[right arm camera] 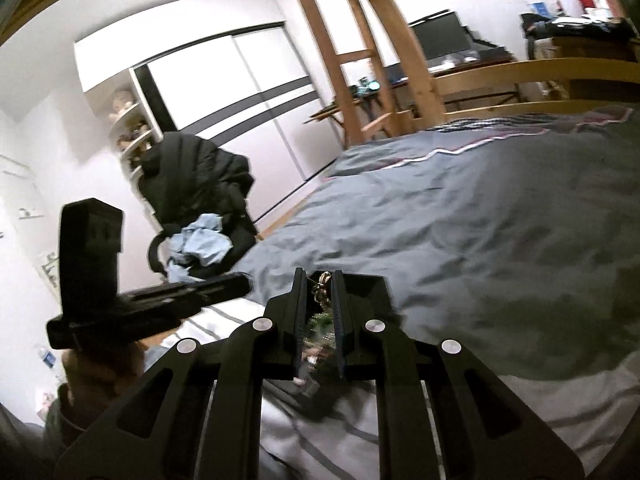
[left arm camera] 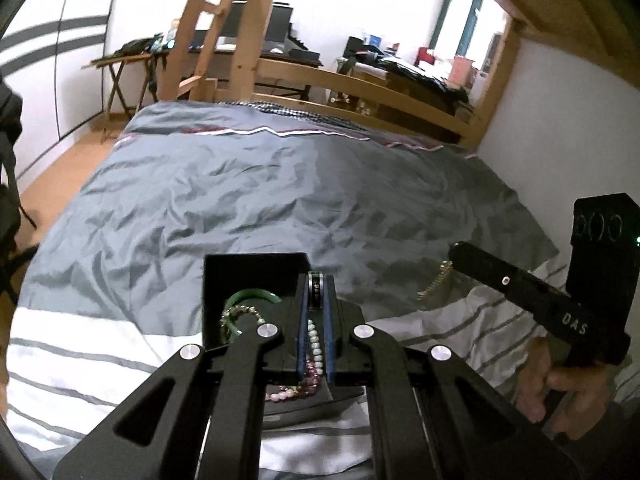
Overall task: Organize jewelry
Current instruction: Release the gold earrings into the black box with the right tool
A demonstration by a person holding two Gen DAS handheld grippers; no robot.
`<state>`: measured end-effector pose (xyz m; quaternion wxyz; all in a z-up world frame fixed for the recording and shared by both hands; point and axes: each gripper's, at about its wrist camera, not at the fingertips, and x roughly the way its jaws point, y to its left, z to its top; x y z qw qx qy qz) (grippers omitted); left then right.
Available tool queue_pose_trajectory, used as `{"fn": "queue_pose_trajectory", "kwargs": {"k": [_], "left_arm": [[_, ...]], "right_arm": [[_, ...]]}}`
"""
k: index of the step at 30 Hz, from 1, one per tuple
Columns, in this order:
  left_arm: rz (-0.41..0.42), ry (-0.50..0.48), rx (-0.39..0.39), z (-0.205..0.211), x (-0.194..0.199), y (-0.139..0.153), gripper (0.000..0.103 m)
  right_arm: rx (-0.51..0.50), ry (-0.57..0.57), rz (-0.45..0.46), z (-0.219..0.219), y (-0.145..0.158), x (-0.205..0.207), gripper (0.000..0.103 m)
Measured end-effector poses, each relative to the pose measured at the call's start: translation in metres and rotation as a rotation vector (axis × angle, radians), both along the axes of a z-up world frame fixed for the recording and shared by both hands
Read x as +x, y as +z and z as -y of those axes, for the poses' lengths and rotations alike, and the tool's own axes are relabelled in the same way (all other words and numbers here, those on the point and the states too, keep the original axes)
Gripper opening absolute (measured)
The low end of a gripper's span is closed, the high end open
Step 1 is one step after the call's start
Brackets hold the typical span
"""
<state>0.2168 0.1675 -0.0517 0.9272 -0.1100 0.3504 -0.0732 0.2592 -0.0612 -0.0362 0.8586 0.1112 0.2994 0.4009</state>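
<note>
We see an open black jewelry box (left arm camera: 256, 280) on the bed's striped sheet. Inside it a green bangle (left arm camera: 256, 295) leans on edge, a silver bead chain (left arm camera: 240, 313) draped over it. Just right of the box lie a white pearl strand (left arm camera: 316, 342) and pink beads (left arm camera: 296, 390). Further right hangs a gold chain (left arm camera: 434, 282).

The bed (left arm camera: 280, 200) carries a rumpled grey duvet (left arm camera: 248, 184); a black box (left arm camera: 212, 300) seemingly rests on it.
</note>
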Motion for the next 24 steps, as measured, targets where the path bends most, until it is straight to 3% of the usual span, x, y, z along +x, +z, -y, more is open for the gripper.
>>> {"fn": "queue_pose_trajectory", "kwargs": {"k": [7,19,22,23,24], "left_arm": [[-0.057,0.036,-0.04,-0.02,0.01,-0.02,0.005],[-0.139,0.045,-0.123,-0.032,0.024,-0.044,0.006],[-0.149,0.047,-0.117,-0.031,0.025,-0.045,0.017],[-0.149,0.049,-0.116,-0.031,0.025,-0.044,0.024],[-0.147,0.053,-0.114,-0.031,0.024,-0.044,0.029]], "right_arm": [[0.021,0.092,-0.019,-0.048,-0.015,0.001,0.013],[-0.055,0.141,-0.097,-0.074,-0.072,0.003,0.015],[-0.084,0.143,-0.097,-0.077,-0.076,0.0,0.016],[-0.088,0.143,-0.1,-0.077,-0.076,0.0,0.02],[-0.096,0.138,-0.104,-0.077,-0.077,0.0,0.035]]}}
